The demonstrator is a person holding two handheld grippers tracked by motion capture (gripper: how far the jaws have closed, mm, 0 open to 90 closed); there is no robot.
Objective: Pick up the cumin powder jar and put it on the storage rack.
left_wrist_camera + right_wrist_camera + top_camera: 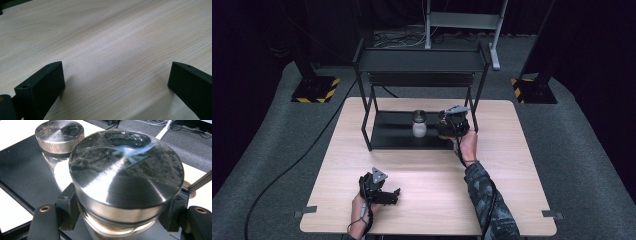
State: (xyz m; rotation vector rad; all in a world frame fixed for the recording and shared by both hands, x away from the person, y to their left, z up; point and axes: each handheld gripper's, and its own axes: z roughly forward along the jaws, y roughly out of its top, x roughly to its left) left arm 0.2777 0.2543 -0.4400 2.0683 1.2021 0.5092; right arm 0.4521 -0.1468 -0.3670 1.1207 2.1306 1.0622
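pale wood table (427, 170) on grey carpet (272, 150), left gripper (384, 196) wide, right gripper (451, 123) clamping jar (125, 182)

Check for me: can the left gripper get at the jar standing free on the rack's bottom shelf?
Probably yes. The left gripper is open over bare table, and the shelf's front is open. The free jar stands left of the right gripper and its held jar.

Jars with metal lids: two, one (126, 185) in front, one (59, 135) behind.
Black shelf racks: one (422, 65).
Benches: one (427, 200).
Claws: two, left claw (394, 195), right claw (447, 125).
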